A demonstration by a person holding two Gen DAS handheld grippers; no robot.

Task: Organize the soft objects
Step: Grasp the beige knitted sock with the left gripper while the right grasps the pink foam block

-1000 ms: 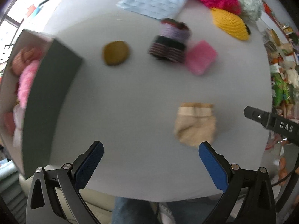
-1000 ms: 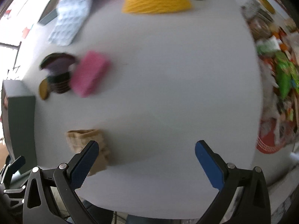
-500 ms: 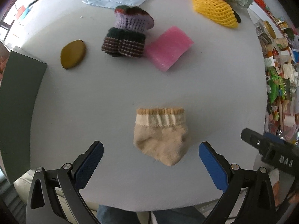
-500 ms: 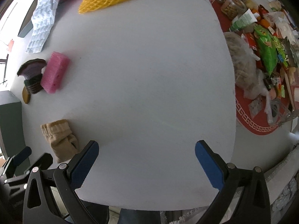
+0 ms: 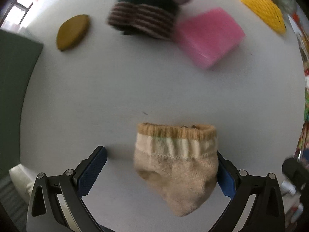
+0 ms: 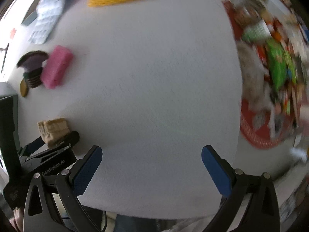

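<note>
We've got the left gripper (image 5: 160, 172) with fingers apart around the sock (image 5: 176, 166) near the tabletop's (image 5: 135, 89) front edge, not squeezed yet. Right gripper (image 6: 151, 170) is spread wide, holding nothing. Plenty left: sponge (image 5: 209, 36), knit hat (image 5: 143, 19) and yellow net (image 5: 260, 3) all sit loose toward the far edge.

- Table (image 5: 119, 89): pale grey-white top, rounded edge.
- Beige sock (image 5: 177, 166): lying flat near the front edge, ribbed cuff away from the camera.
- Pink foam block (image 5: 210, 36): mid-table, touching the striped knit piece (image 5: 143, 19).
- Mustard oval pad (image 5: 72, 31): left of the knit piece, apart from it.
- Yellow mesh item (image 5: 260, 13): far right.
- Pale blue quilted sheet (image 6: 48, 15): far left.
</note>
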